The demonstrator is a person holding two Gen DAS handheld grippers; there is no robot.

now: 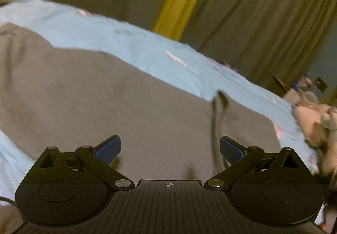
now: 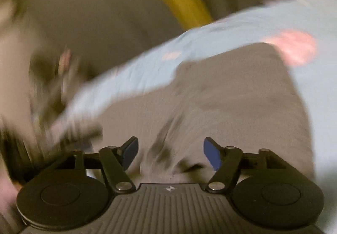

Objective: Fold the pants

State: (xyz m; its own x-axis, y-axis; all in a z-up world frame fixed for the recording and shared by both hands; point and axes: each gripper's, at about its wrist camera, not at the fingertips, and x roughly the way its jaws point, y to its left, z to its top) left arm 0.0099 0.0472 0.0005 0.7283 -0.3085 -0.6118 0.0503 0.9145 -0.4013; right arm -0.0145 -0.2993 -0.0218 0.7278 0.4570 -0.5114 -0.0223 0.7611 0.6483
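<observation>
Right gripper (image 2: 170,154) (jaws apart) over soft grey pants (image 2: 221,97)

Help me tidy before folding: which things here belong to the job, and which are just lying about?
Job: grey pants, drawstring, left claw and right claw, both open.
Lying about: blue sheet, plush toy, curtain.

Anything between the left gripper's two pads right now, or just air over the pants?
Nothing gripped: the left gripper stands open over the grey pants; a dark drawstring hangs by its right-hand pad, left wrist view.

Black ribbed left gripper (image 1: 170,150) and right gripper (image 2: 170,153), blue pads, seemingly silver screws
</observation>
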